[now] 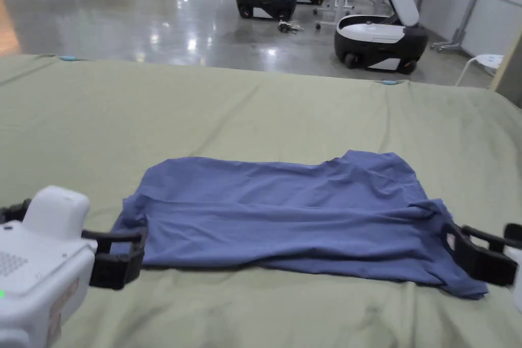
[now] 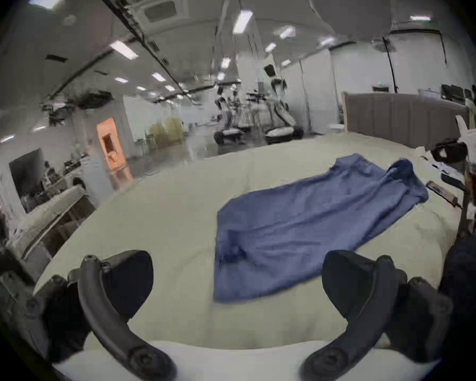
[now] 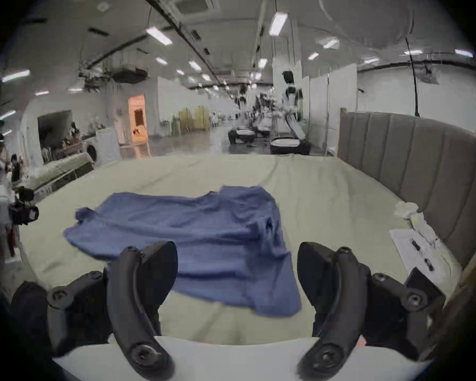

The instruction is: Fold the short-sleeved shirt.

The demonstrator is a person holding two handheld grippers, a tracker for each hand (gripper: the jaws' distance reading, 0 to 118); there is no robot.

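Nearest the head camera, the white housing of the left hand-held gripper [image 1: 130, 257] fills the lower left corner, its black jaws spread apart beside the left end of the blue shirt [image 1: 290, 216]. That shirt lies folded into a long band across the green sheet [image 1: 255, 119] of the bed. At the right edge, the right hand-held gripper [image 1: 461, 244] reaches in with its jaws apart at the shirt's right end; whether they touch the cloth I cannot tell. Beyond the bed, white and black wheeled robots [image 1: 380, 33] stand on a shiny floor [image 1: 127, 12].

From the left gripper view, the left hand-held gripper [image 2: 238, 277] shows both jaws wide, with bare sheet [image 2: 176, 208] and the near corner of the shirt [image 2: 300, 222] between them, nothing clamped. The shirt stretches away toward the right hand-held gripper [image 2: 448, 152], far off and blurred.

From the right gripper view, the right hand-held gripper [image 3: 237, 271] also has its jaws wide, over the near edge of the shirt [image 3: 190, 227] without pinching it. A padded grey headboard [image 3: 423, 167] runs along the right, with white papers [image 3: 421, 249] lying on the bed beside it.
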